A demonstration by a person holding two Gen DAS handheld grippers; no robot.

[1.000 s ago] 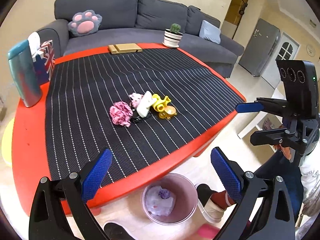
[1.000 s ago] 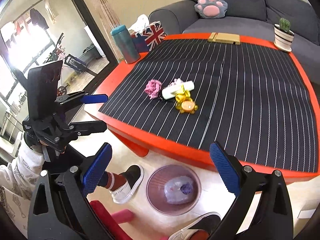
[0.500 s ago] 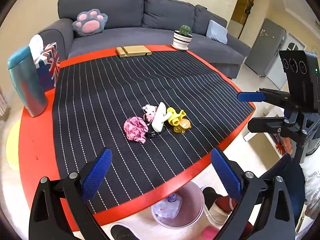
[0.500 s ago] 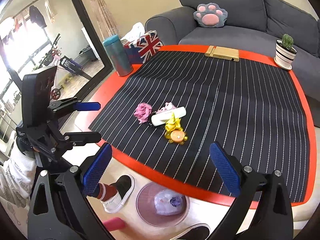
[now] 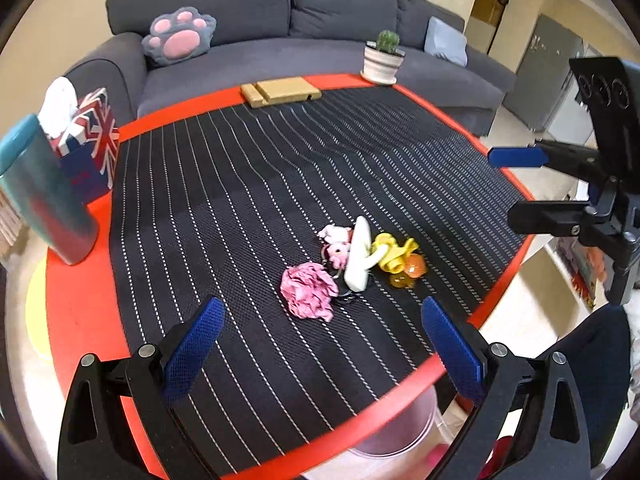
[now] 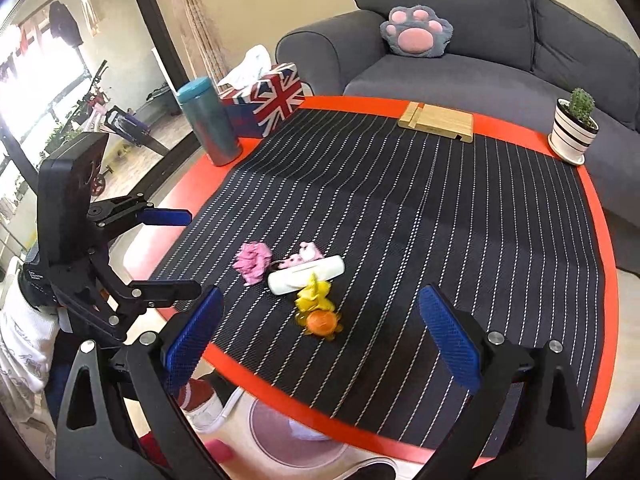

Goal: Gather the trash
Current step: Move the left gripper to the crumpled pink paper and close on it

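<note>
A small pile of litter lies on the striped mat near the table's front: a crumpled pink paper (image 5: 308, 294) (image 6: 253, 261), a white tube (image 5: 359, 254) (image 6: 306, 275), a yellow wrapper (image 5: 394, 254) (image 6: 314, 296) and an orange piece (image 5: 415, 267) (image 6: 320, 321). My left gripper (image 5: 324, 344) hovers open just short of the pink paper, nothing between its fingers. My right gripper (image 6: 320, 344) is open too, over the table edge in front of the orange piece. A pink trash bin (image 6: 296, 436) (image 5: 396, 432) stands on the floor, mostly hidden under the table edge.
A teal bottle (image 6: 208, 120) and a flag-patterned tissue box (image 6: 262, 98) stand at the table's left. A wooden stand (image 6: 436, 120) and a potted cactus (image 6: 574, 126) sit at the far edge. A grey sofa (image 5: 248, 20) is behind. A person's shoe (image 6: 204, 408) is by the bin.
Both grippers have risen and moved forward over the table toward the litter pile. The bin has slid mostly out of sight beneath the table edge. Both stay open.
</note>
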